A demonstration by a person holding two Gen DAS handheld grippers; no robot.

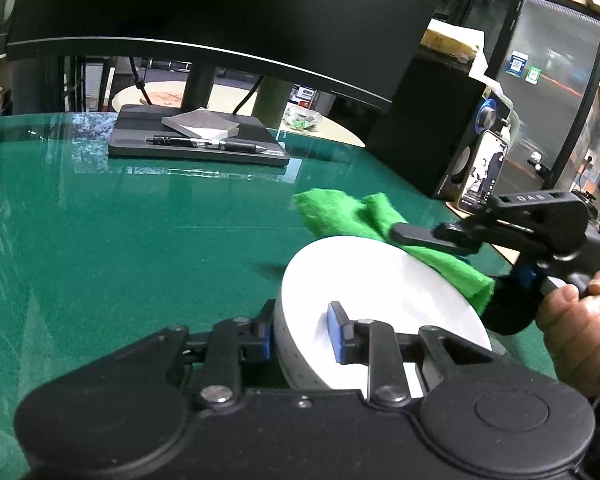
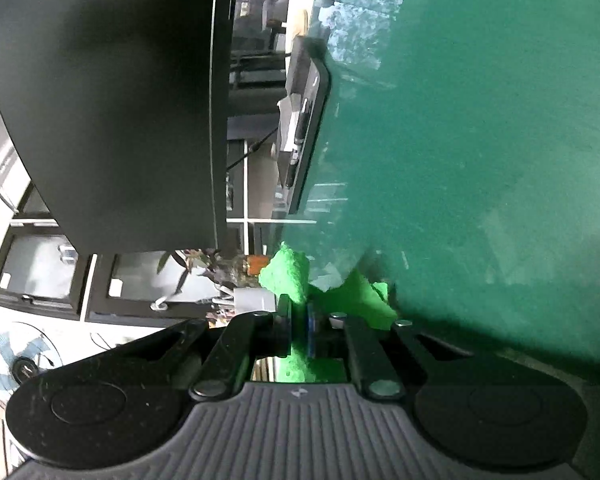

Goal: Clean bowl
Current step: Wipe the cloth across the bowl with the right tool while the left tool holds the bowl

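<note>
Lower right: left gripper [image 1: 304, 336] pinches white bowl [image 1: 380, 292] rim; right gripper [image 2: 299, 330] clamps green cloth [image 1: 380, 220] at its far rim. Wipe with steady pressure.

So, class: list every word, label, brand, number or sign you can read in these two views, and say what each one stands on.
"DAS": raised letters on the black right gripper, which pinches the bright green cloth.
Vertical brand lettering on the black speaker: too small to read.
Blue and green stickers on the ribbed glass door: blurred.
Upright phone screen: unreadable.
Right wrist view: no readable text.
</note>
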